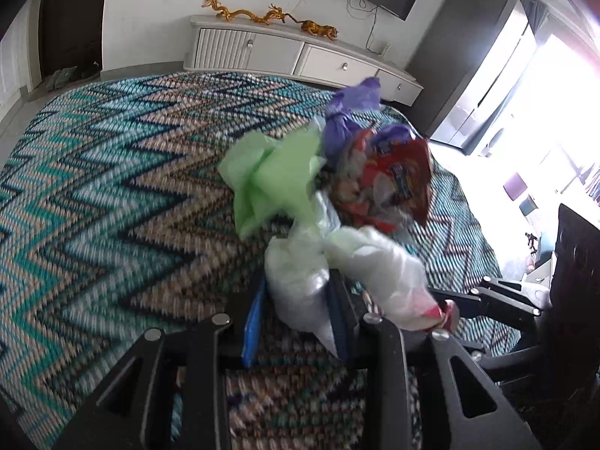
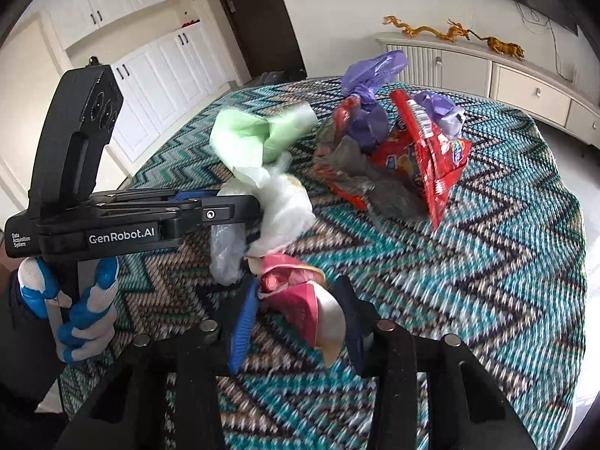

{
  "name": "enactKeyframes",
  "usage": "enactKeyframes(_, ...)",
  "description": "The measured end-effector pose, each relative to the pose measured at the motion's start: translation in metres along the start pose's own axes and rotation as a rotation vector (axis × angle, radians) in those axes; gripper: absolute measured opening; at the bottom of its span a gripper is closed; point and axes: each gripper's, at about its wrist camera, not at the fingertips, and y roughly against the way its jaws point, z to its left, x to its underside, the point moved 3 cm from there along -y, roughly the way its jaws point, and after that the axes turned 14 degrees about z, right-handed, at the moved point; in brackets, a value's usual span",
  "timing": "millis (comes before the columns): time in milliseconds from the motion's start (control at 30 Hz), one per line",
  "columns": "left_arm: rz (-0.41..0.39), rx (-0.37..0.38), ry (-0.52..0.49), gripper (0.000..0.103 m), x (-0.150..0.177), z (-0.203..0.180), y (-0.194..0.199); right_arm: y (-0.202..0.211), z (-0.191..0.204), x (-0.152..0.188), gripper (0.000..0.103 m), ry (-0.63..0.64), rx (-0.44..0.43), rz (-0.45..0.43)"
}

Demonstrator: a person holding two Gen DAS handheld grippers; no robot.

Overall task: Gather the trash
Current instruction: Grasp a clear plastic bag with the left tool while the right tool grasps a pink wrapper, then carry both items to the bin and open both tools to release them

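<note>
Item: trash heap on the zigzag bedspread [image 2: 487, 262].

- Left hand-held gripper [image 1: 296, 292]: pinched on a whitish plastic bag [image 1: 296, 281], which trailed into the green bag [image 1: 273, 172].
- Right hand-held gripper [image 2: 296, 311]: fingers on either side of a pink-and-cream wrapper [image 2: 300, 300], apparently pinching it, near the left one.
- Red snack packets [image 2: 431, 153] and purple bag [image 2: 367, 82]: loose, further back on the bed.

Handling advice: keep both grips firm, lift slowly so trailing film does not snag, and gather the 2 catches together before returning for the rest.
</note>
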Motion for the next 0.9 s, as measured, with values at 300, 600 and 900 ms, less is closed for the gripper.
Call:
enactKeyframes(300,-0.009,-0.012,-0.013,0.028,0.031,-0.010,0.018,0.022,0.008,0.039,0.037,-0.022,-0.005,-0.018)
enactKeyframes(600,-0.101,-0.059,-0.018,0.028,0.060,-0.024,0.065,0.065,0.012,0.073,0.037,-0.070,0.012,-0.092)
enactKeyframes(900,-0.212,-0.043,-0.083,0.028,0.063,-0.063,0.124,0.137,0.020,0.099,0.037,-0.102,0.050,-0.253)
